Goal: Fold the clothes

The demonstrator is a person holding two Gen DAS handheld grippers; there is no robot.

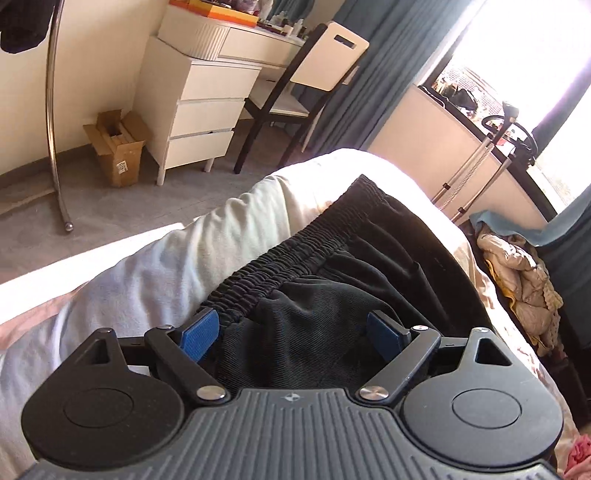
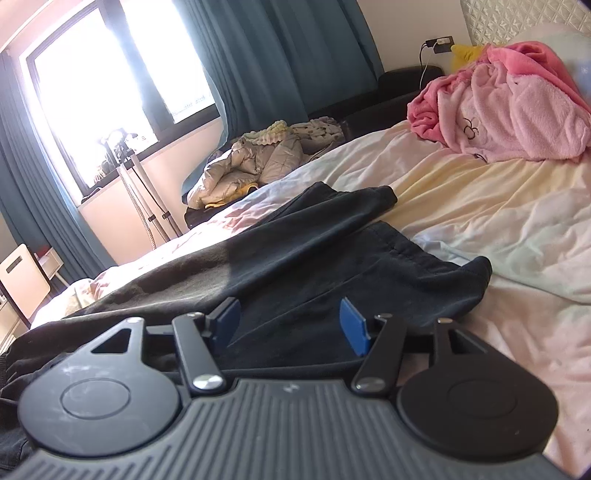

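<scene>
My left hand-held gripper (image 1: 291, 330) hangs spread over limp, light black trousers (image 1: 332, 280); I'd pinch the thicker elastic waistband (image 1: 295, 236) ahead.

Bedroom (bed (image 2: 480, 206), dresser (image 1: 199, 107))

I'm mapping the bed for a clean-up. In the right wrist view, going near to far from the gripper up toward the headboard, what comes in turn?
right gripper → black trousers → pale bedsheet → pink fleece blanket → quilted headboard
</scene>
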